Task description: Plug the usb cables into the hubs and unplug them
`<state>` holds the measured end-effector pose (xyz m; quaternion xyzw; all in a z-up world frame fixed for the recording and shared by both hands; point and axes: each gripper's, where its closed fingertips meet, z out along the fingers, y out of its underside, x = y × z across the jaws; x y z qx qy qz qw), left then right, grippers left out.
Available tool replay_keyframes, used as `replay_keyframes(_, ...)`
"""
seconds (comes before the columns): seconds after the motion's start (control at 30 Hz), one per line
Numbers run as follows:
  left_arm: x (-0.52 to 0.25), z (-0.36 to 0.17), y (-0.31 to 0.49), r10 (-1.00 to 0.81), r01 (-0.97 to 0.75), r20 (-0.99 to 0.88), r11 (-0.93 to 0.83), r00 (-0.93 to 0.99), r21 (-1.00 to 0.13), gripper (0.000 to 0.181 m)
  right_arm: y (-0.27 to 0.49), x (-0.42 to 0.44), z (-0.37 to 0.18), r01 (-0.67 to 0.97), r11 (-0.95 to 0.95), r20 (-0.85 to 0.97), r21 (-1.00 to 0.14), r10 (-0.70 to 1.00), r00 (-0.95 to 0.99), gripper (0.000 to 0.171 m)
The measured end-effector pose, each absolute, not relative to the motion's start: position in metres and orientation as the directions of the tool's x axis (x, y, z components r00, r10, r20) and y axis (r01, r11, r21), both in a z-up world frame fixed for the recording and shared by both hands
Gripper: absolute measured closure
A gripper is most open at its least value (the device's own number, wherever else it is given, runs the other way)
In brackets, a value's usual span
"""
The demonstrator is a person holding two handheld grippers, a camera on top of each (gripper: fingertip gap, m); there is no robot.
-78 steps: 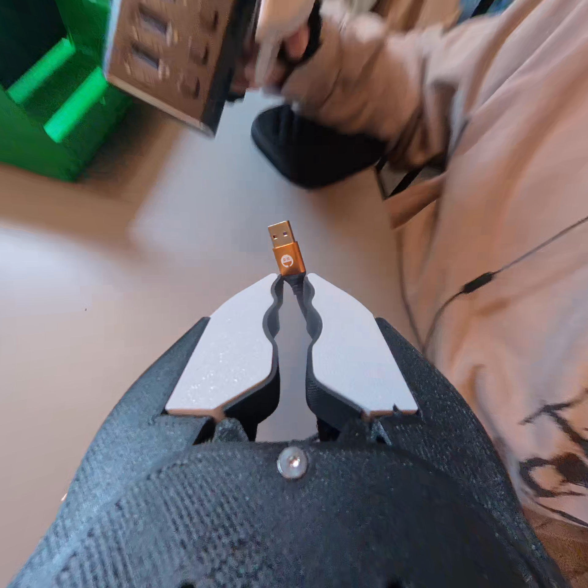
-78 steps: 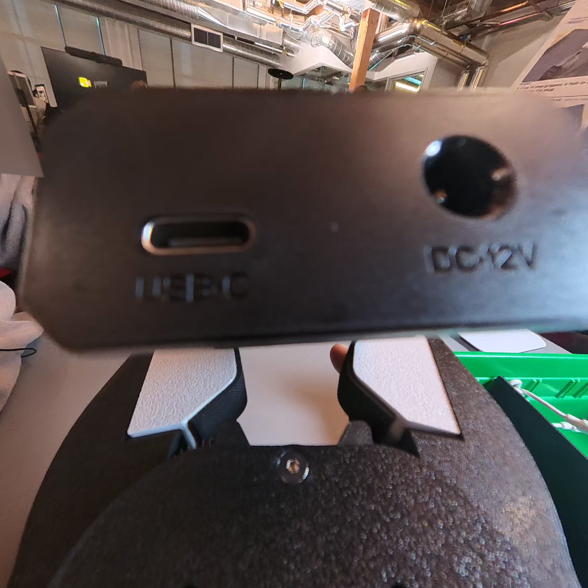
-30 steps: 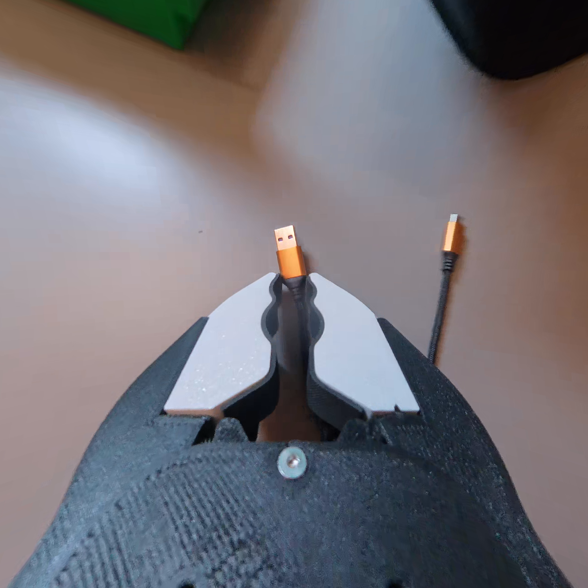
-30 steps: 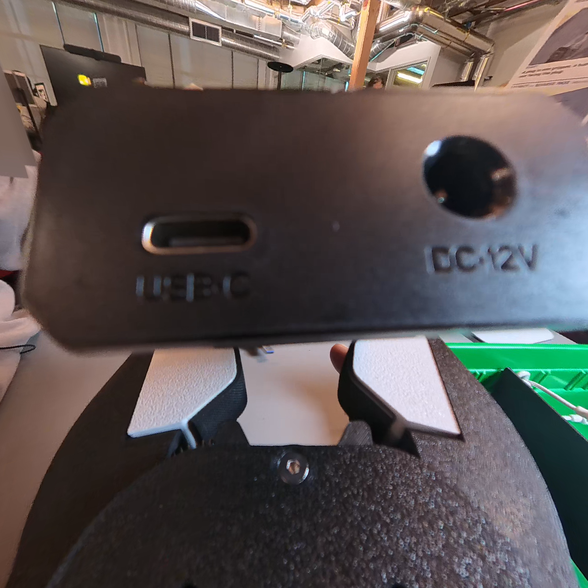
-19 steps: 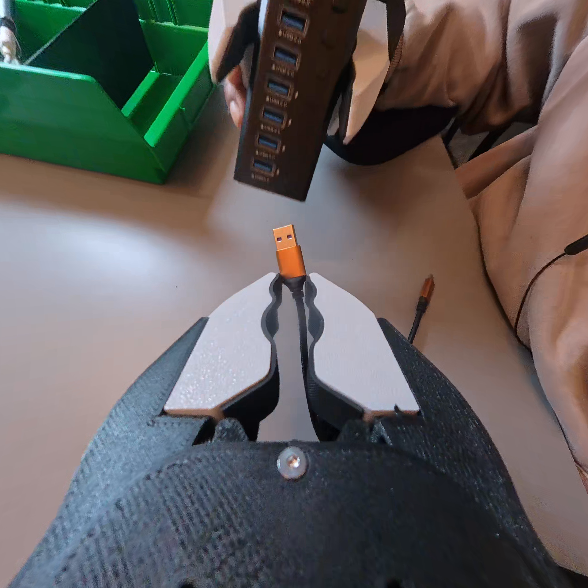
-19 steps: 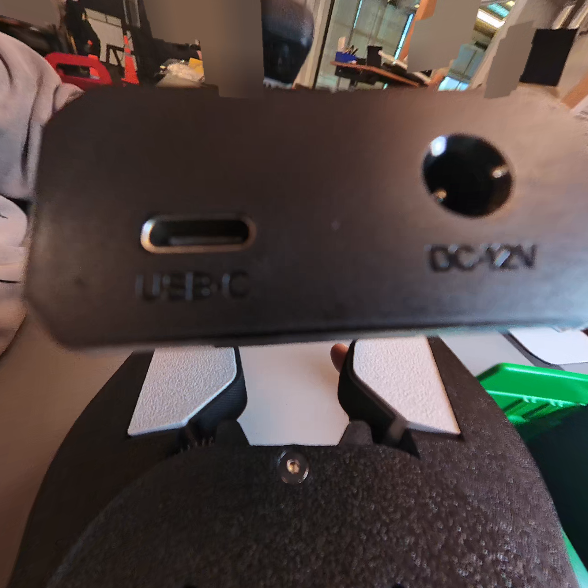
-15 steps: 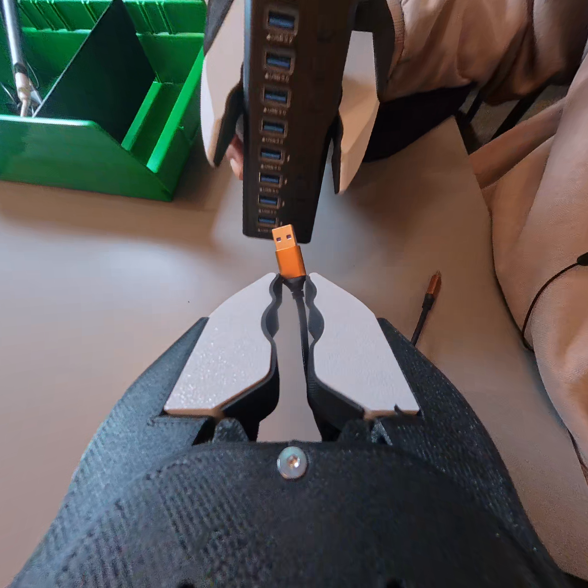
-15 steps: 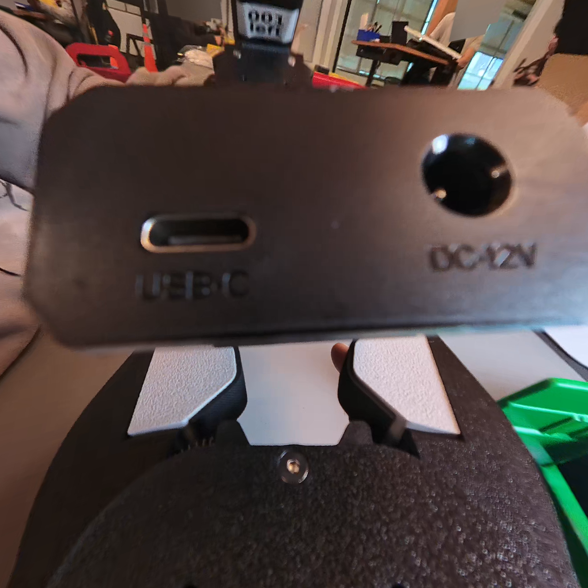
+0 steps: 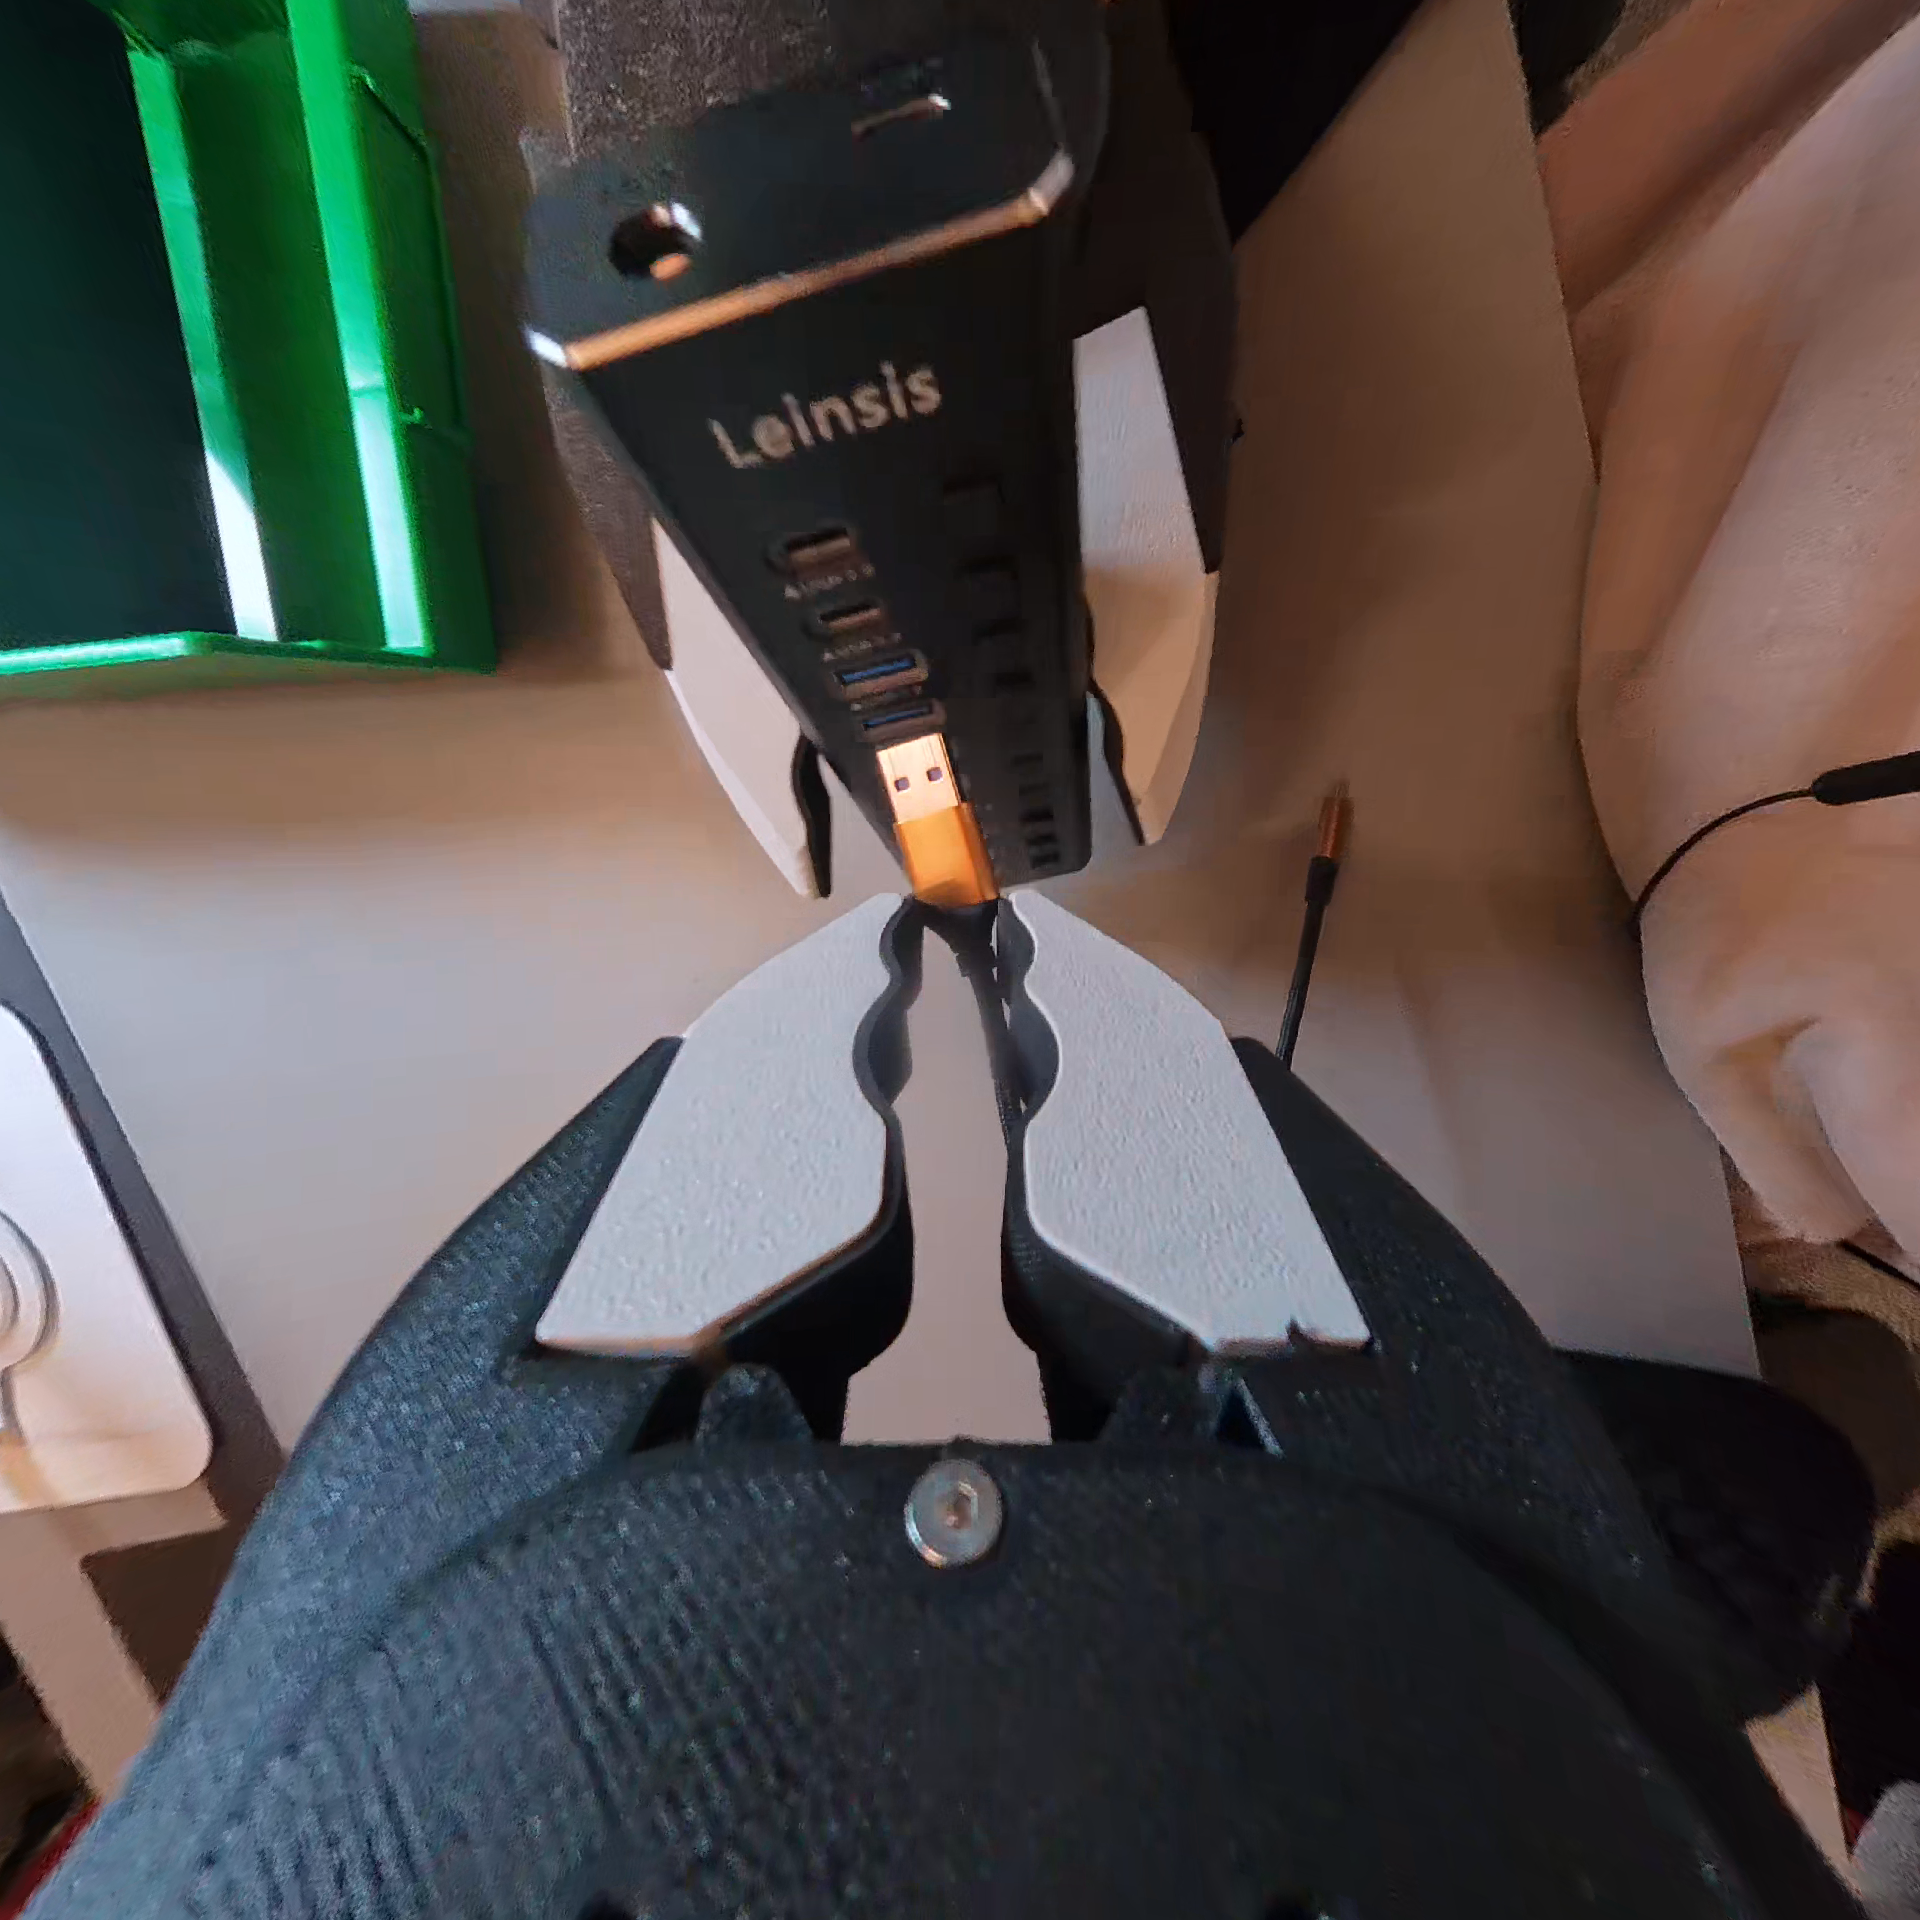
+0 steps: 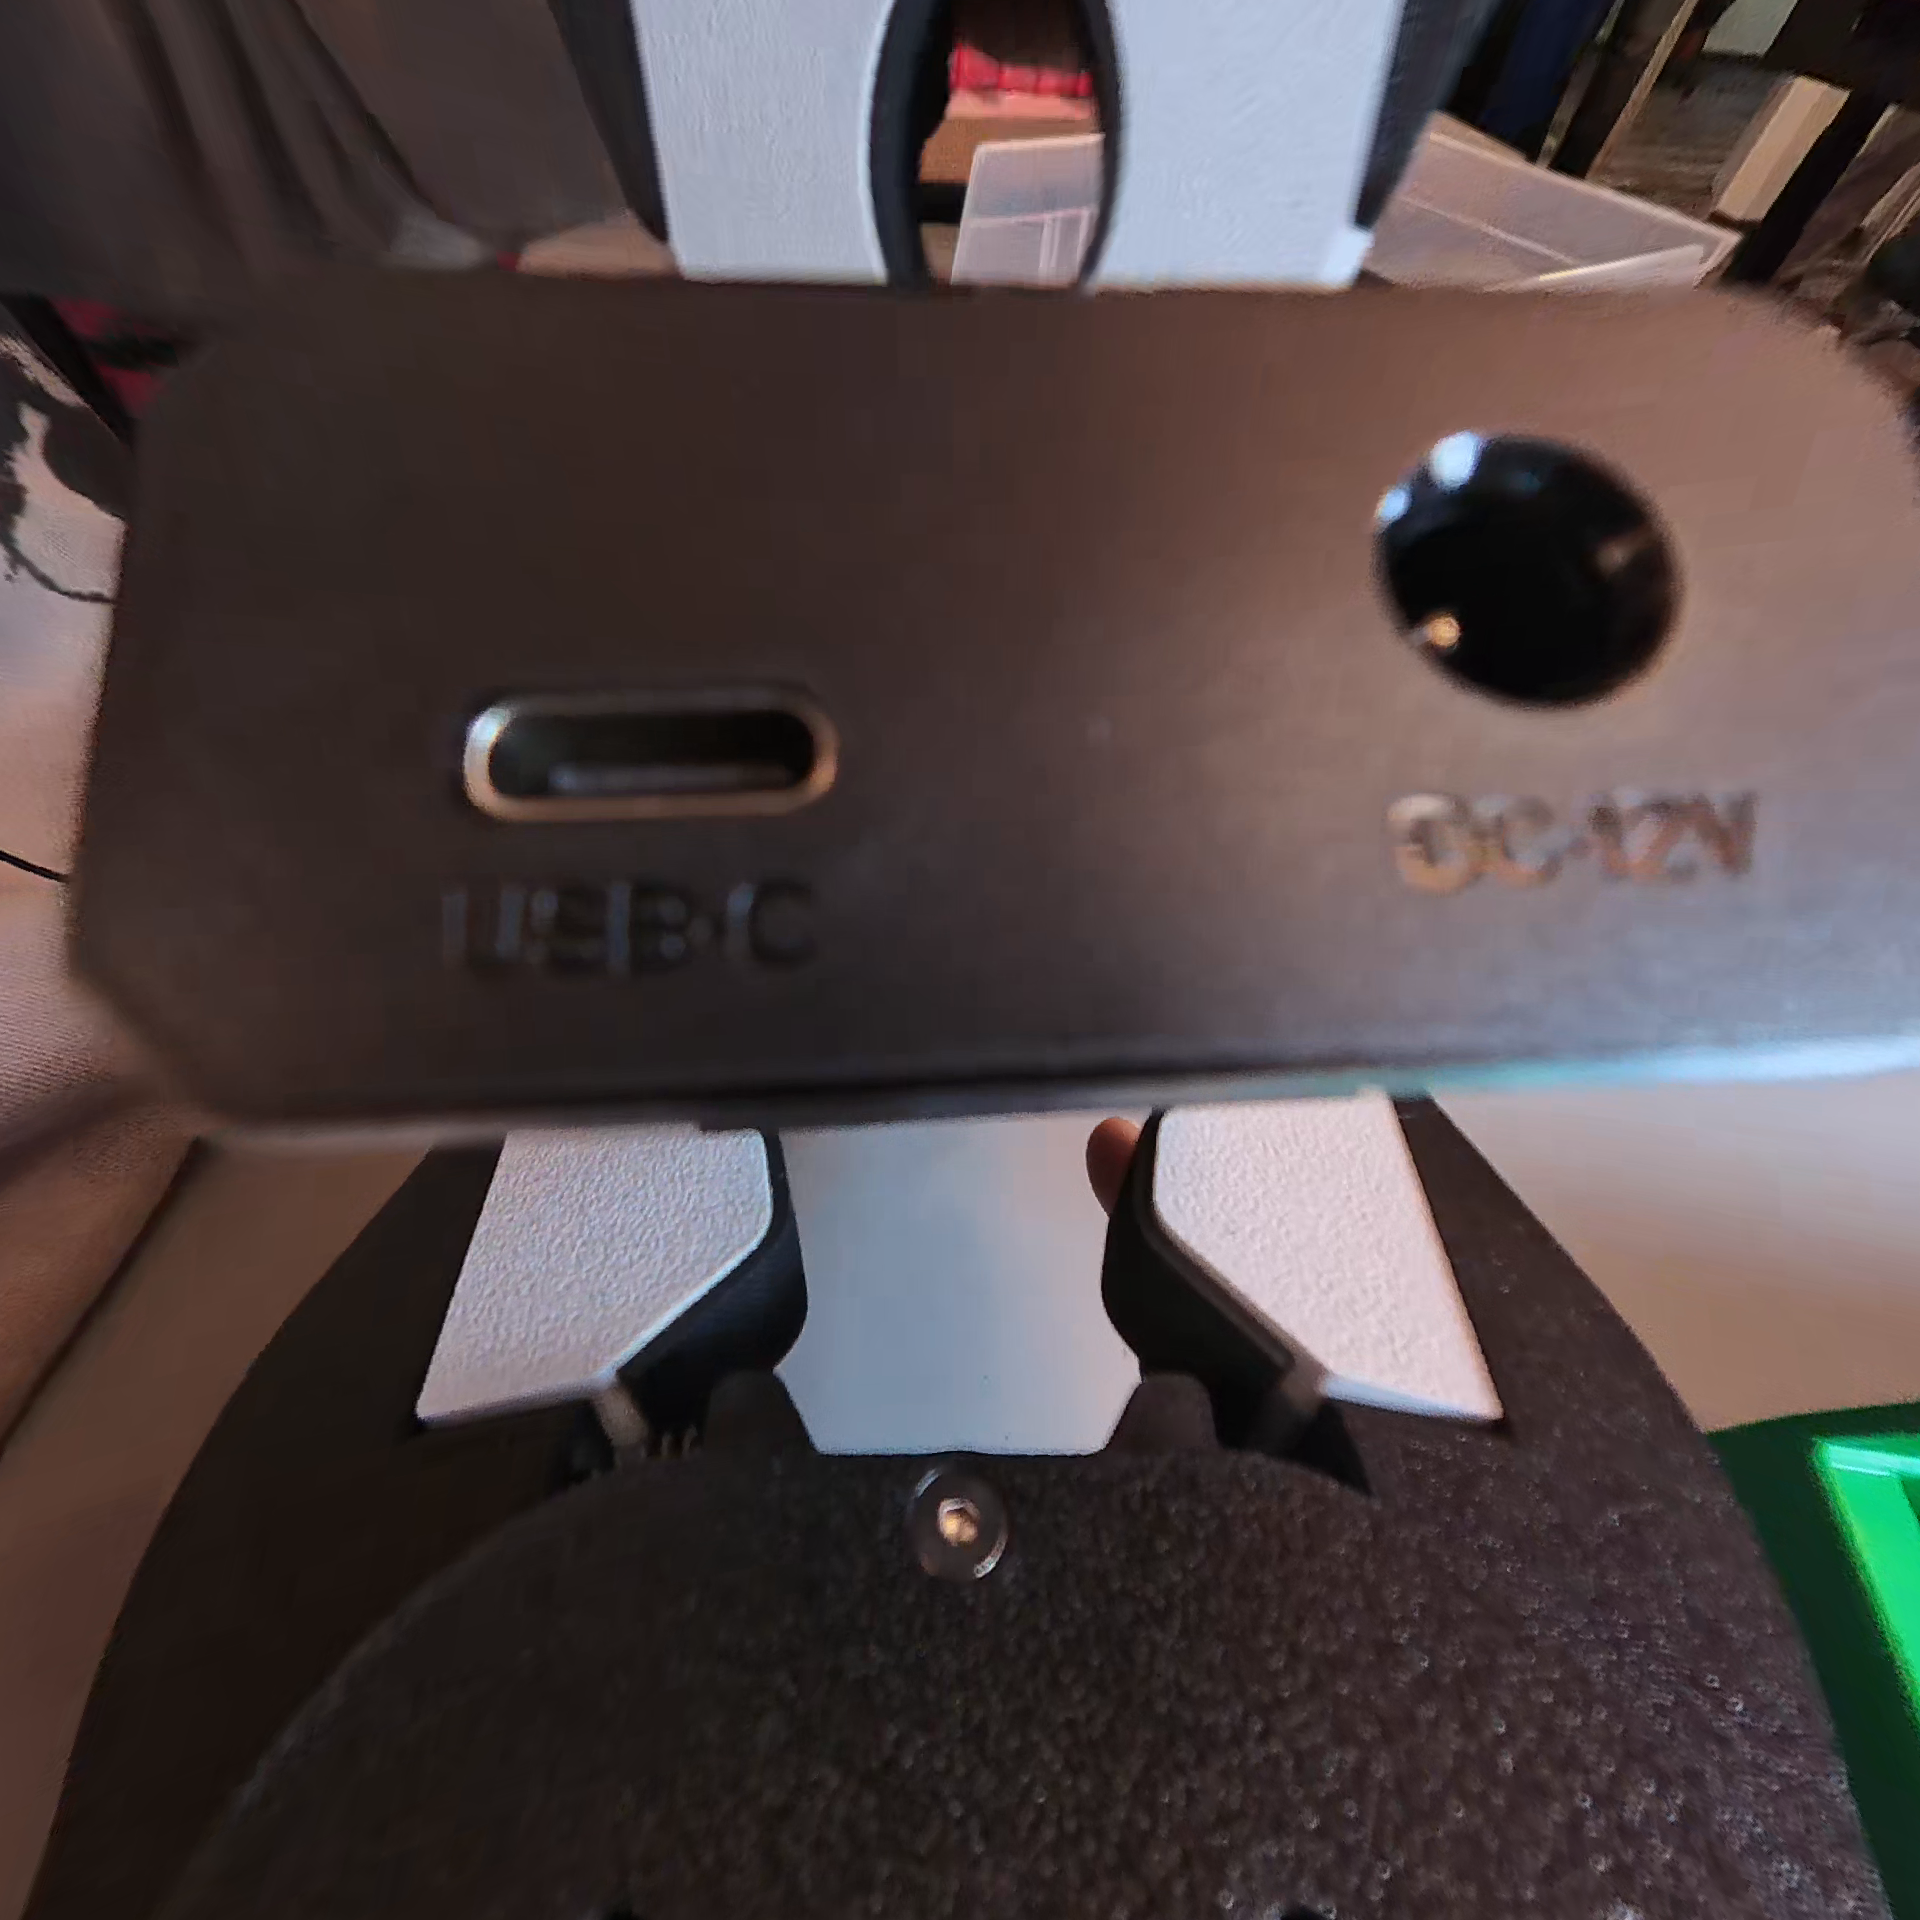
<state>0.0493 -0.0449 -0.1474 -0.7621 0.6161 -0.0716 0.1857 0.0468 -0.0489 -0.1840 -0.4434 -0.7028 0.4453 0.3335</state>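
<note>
My left gripper (image 9: 956, 909) is shut on a black braided cable just behind its orange USB-A plug (image 9: 930, 821). The plug's metal tip is fully visible and lies against the port face of a black hub (image 9: 831, 468), just below a blue port (image 9: 894, 722). My right gripper (image 10: 956, 1195) is shut on the hub, whose end face (image 10: 935, 675) fills the right wrist view and hides the fingertips. In the left wrist view its white fingers (image 9: 748, 790) flank the hub. The cable's other small orange connector (image 9: 1330, 831) lies on the table.
A green bin (image 9: 312, 343) stands at the far left and also shows in the right wrist view (image 10: 1860, 1558). A person's light sleeve (image 9: 1766, 623) lies along the right side. A white object (image 9: 62, 1247) sits at the left edge. The left gripper's white fingers (image 10: 769, 135) show above the hub. My left and right fingertips are right by each other.
The left gripper has brought the plug up onto the hub's port face. The hub has tilted, so its end face now shows in the left wrist view. Both grips are unchanged.
</note>
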Motion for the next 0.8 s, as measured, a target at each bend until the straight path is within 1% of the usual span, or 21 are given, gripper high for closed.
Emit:
replay_keyframes(0.03,0.0485,-0.1474,-0.0432,-0.967,-0.925,-0.117,-0.174,0.225,-0.339,0.167,-0.0499,0.0465,-0.1853,0.334,0.218,0.079,-0.917,0.92,-0.384,0.101)
replay_keyframes(0.2,0.0487,-0.1499,-0.0462,-0.98,-0.962,-0.052,-0.179,0.194,-0.208,0.167,-0.0511,0.0455,-0.1879,0.361,0.224,0.081,-0.905,0.925,-0.372,0.101)
replay_keyframes(0.3,0.0502,-0.1511,-0.0471,-0.984,-0.973,-0.04,-0.168,0.176,-0.159,0.167,-0.0497,0.0467,-0.1888,0.375,0.225,0.081,-0.899,0.928,-0.364,0.101)
replay_keyframes(0.43,0.0497,-0.1505,-0.0469,-0.986,-0.981,-0.049,-0.152,0.158,-0.117,0.168,-0.0511,0.0476,-0.1888,0.385,0.216,0.065,-0.897,0.928,-0.367,0.101)
replay_keyframes(0.6,0.0479,-0.1528,-0.043,-0.985,-0.992,-0.117,-0.126,0.128,-0.03,0.168,-0.0526,0.0488,-0.1896,0.402,0.169,0.003,-0.9,0.924,-0.382,0.101)
replay_keyframes(0.8,0.0467,-0.151,-0.0447,-0.989,-0.993,-0.126,-0.092,0.082,0.077,0.168,-0.057,0.0487,-0.1903,0.422,0.131,-0.051,-0.897,0.918,-0.394,0.101)
